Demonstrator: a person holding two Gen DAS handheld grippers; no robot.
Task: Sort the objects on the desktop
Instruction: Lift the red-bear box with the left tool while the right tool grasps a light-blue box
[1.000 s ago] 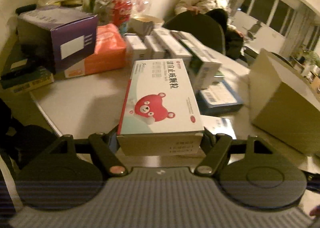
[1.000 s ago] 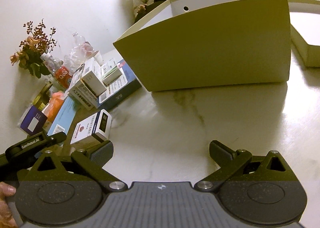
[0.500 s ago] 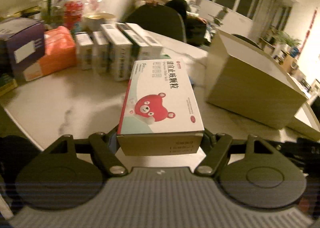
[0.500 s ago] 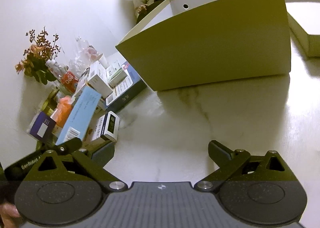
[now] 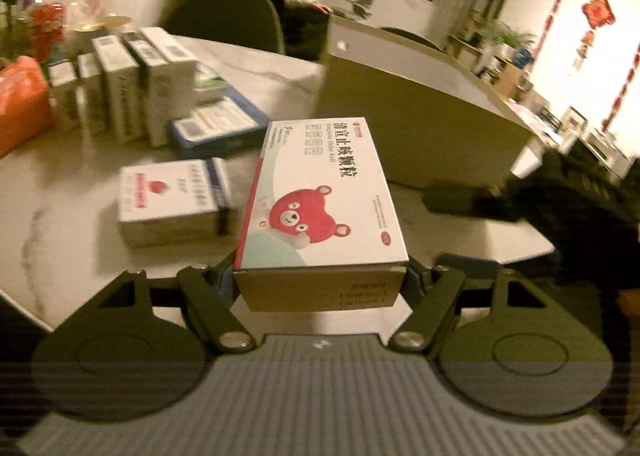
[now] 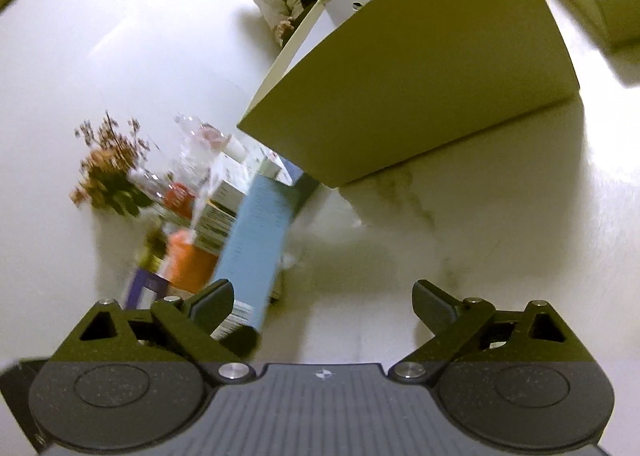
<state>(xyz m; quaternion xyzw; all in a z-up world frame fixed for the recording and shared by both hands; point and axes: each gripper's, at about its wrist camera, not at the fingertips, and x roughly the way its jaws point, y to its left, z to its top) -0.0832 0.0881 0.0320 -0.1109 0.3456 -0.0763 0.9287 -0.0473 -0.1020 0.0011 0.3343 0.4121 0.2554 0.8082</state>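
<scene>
One flat white cardboard medicine box with a red bear print [image 5: 320, 199] sits clenched in the left claw [image 5: 320, 280], its long axis running straight ahead off the fingers and lifted clear of the pale marble counter [image 5: 72, 191]. Ahead and slightly right of that claw stands the tall open olive cardboard bin [image 5: 416, 111], near. The right claw [image 6: 322, 306] gapes, holding nothing.

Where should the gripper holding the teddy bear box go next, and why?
Probably forward and up toward the big cardboard box. The left gripper is shut on the bear box, held above the table, and the cardboard box stands just ahead with its top open. The right gripper is open and holds nothing.
</scene>
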